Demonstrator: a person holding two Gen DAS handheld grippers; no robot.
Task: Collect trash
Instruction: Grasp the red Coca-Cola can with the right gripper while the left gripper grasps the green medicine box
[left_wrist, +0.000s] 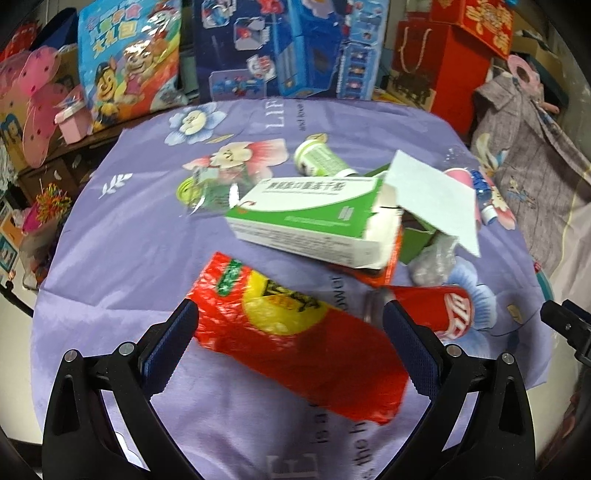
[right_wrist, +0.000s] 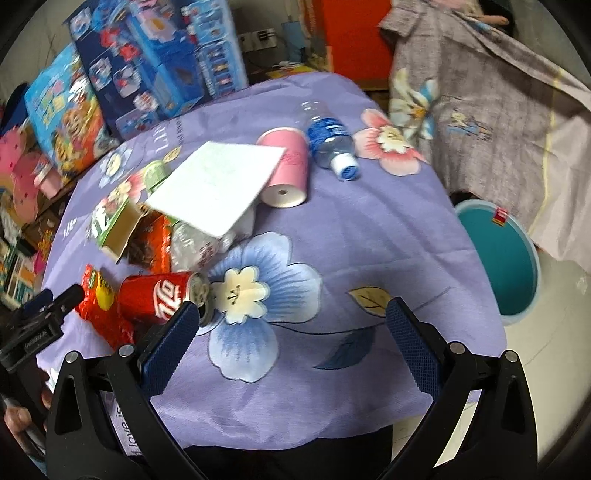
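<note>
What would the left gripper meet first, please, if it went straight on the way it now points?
Most likely the red snack wrapper, which lies between the open jaws of the left gripper. The green and white box lies beyond it. How high the gripper is above the wrapper is unclear.

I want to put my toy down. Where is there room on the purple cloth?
The purple cloth is bare on its right side, between the water bottle and the near edge, beside the teal bin. The left is crowded: red can, red wrapper, green box, pink cup.
</note>
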